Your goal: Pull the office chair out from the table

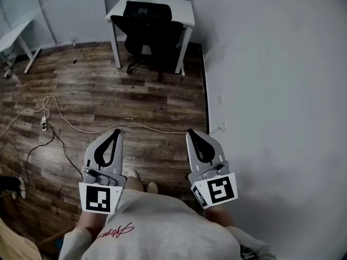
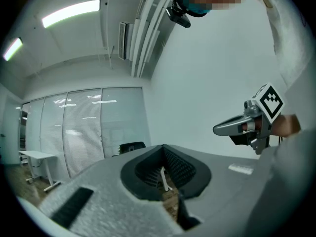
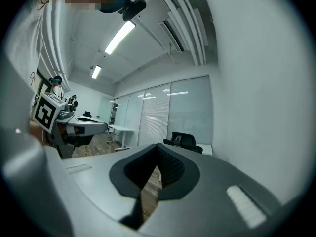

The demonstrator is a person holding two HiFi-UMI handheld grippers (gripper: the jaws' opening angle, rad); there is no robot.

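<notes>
The chair [image 1: 147, 34] is tucked under the worktop [image 1: 184, 7], far across the floor [image 1: 135, 96] and untouched. The left gripper [image 1: 115, 133] and right gripper [image 1: 191, 134] are well apart from it, fingers closed together on nothing. The approach, the grip and the pull are all left to do.

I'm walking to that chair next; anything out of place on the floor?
Yes: a white cable trails loose across the floor from the wall, and a black cable loops near it, both between you and the office chair.
</notes>
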